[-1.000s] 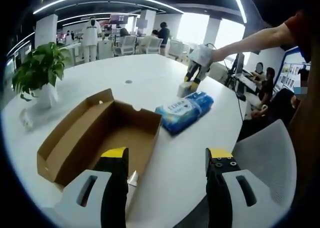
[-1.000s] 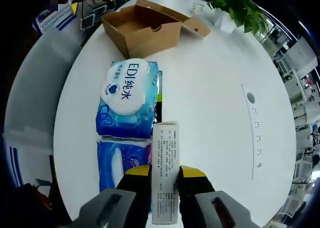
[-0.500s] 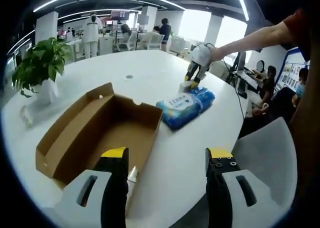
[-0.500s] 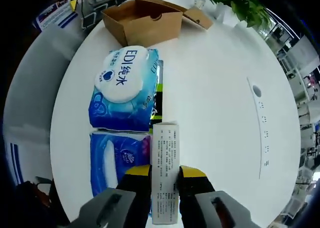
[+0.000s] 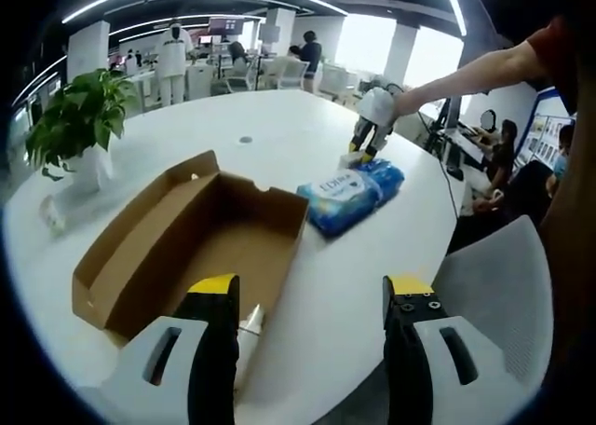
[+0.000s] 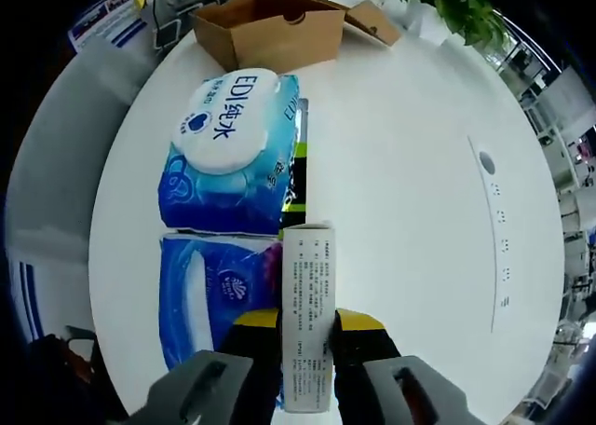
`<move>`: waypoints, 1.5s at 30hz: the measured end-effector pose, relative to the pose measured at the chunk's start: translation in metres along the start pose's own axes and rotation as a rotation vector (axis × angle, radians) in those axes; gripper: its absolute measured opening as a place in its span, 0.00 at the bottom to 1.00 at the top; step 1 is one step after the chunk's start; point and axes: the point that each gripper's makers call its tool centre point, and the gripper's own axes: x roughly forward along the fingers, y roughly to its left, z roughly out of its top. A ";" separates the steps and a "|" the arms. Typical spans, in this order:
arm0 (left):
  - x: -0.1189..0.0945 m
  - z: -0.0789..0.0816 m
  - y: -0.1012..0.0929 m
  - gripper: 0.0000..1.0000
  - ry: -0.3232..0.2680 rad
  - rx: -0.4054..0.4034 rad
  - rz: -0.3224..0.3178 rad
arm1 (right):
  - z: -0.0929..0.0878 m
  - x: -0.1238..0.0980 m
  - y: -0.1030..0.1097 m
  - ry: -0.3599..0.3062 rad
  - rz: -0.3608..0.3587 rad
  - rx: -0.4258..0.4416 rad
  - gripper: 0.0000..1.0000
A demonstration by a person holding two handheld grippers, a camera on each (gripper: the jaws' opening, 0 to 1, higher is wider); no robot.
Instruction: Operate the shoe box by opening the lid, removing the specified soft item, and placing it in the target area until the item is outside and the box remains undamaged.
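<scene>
Shoe box (image 5: 186, 243) lies open on the white desk (image 5: 279, 145) just ahead of the released, empty left gripper (image 5: 310, 350), while the right gripper (image 6: 307, 346), fingers clenched on a narrow white carton (image 6: 307, 313), hovers beside two blue wipe packs (image 6: 228, 155), box far ahead.

The left gripper (image 5: 310, 308) is held low with its two yellow-tipped jaws spread wide and nothing between them. The right gripper (image 6: 307, 336) has its jaws pressed close together. In the left gripper view, the person's bare right arm (image 5: 470, 73) stretches from 2 o'clock toward 12 o'clock, holding that right gripper pointed downward.
</scene>
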 end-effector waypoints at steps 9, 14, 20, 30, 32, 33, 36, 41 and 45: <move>0.000 0.001 -0.001 0.62 -0.001 0.000 0.000 | 0.000 -0.001 0.000 -0.002 -0.001 0.001 0.16; -0.003 -0.001 0.001 0.62 0.001 0.000 0.006 | -0.002 -0.001 0.000 0.001 -0.003 0.001 0.16; -0.004 0.000 0.000 0.62 0.000 0.001 0.007 | -0.003 -0.001 0.000 0.005 -0.003 0.001 0.17; -0.002 0.001 -0.001 0.62 -0.003 0.006 0.001 | 0.001 -0.015 -0.006 -0.031 -0.031 0.060 0.22; -0.002 0.001 -0.002 0.62 -0.003 0.009 -0.001 | 0.000 -0.018 -0.006 -0.033 -0.027 0.069 0.24; -0.002 0.001 -0.003 0.62 -0.002 0.012 -0.002 | -0.003 -0.020 -0.006 -0.029 -0.029 0.076 0.25; -0.001 0.000 -0.004 0.62 -0.001 0.017 -0.010 | -0.008 -0.024 -0.006 -0.024 -0.037 0.083 0.25; -0.001 -0.001 -0.006 0.62 -0.009 0.019 -0.017 | -0.007 -0.036 -0.006 -0.049 -0.060 0.119 0.25; -0.003 -0.002 -0.007 0.62 -0.015 0.020 -0.018 | -0.006 -0.043 -0.008 -0.073 -0.077 0.153 0.25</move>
